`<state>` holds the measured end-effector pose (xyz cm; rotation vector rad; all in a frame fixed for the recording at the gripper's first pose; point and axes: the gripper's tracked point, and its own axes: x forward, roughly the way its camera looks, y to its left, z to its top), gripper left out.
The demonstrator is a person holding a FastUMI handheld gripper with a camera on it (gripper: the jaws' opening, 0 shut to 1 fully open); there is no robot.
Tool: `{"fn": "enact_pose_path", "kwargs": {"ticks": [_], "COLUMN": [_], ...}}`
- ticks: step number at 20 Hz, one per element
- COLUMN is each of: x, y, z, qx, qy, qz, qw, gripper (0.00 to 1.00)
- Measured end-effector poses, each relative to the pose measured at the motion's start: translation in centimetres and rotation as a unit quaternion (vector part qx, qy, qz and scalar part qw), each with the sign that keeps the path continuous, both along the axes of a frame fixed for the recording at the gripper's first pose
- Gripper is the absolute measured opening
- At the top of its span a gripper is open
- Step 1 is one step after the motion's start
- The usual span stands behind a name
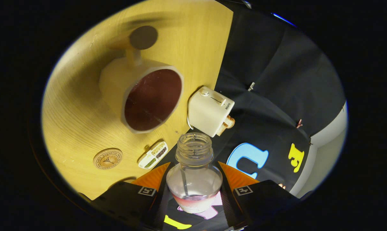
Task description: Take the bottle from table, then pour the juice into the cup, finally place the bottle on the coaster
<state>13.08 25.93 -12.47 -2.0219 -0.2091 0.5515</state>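
jaws (194, 179) closed on an uncapped clear bottle (194, 175), one finger pressing each side of its rounded body, in the gripper view. the bottle's threaded mouth points ahead of the fingers, toward the edge of the wooden worktop (84, 128), and a little pale pink liquid sits in the part of the bottle nearest the camera. a thin straight line, perhaps a seam or a reflection, runs along the inside of the glass; which one cannot be told.

beyond the bottle's mouth stands a cream-coloured cup (142, 96) with a handle on its far side, its inside showing dark reddish-brown. the whole scene appears tilted, so the cup's opening faces the camera at an angle. the cup is somewhat blurred, and it cannot be told for certain whether the dark colour is juice or the cup's own lining.

a small dark round disc (143, 37) lies on the worktop just past the cup's handle. nearer the fingers, a round wooden coaster (107, 158) with an engraved emblem lies flat on the worktop, well apart from the cup. between the coaster and the bottle's mouth lies a small white tray (153, 155) with several compartments holding dark and greenish bits.

a toy-like white toaster (210, 110) with a slice of bread (227, 124) sticking out of it sits at the worktop's edge, just beside the cup and just beyond the bottle's mouth. behind it hangs the booth's black cloth wall (277, 80).
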Motion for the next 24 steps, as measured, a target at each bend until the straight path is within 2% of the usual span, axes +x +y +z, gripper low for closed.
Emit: {"fn": "enact_pose_path", "kwargs": {"ticks": [4,7,10,12,15,18,21,24], "x": [-0.8,-1.4,-2.0,-2.4,-2.4,-2.6,-1.9,0.0], "y": [0.3,-0.7,-2.6,-4.1,-6.3,-8.4,-10.4,-12.3], "z": [1.9,3.2,5.2,6.4,8.1,8.6,9.3,9.8], "qx": [0.059,0.124,0.206,0.269,0.371,0.47,0.564,0.624], "qy": [0.016,0.04,0.064,0.085,0.123,0.166,0.207,0.226], "qz": [-0.034,-0.085,-0.15,-0.196,-0.26,-0.315,-0.342,-0.345], "qw": [0.998,0.988,0.965,0.939,0.883,0.808,0.723,0.663], "gripper": [0.73,0.73,0.73,0.73,0.73,0.73,0.74,0.74]}}
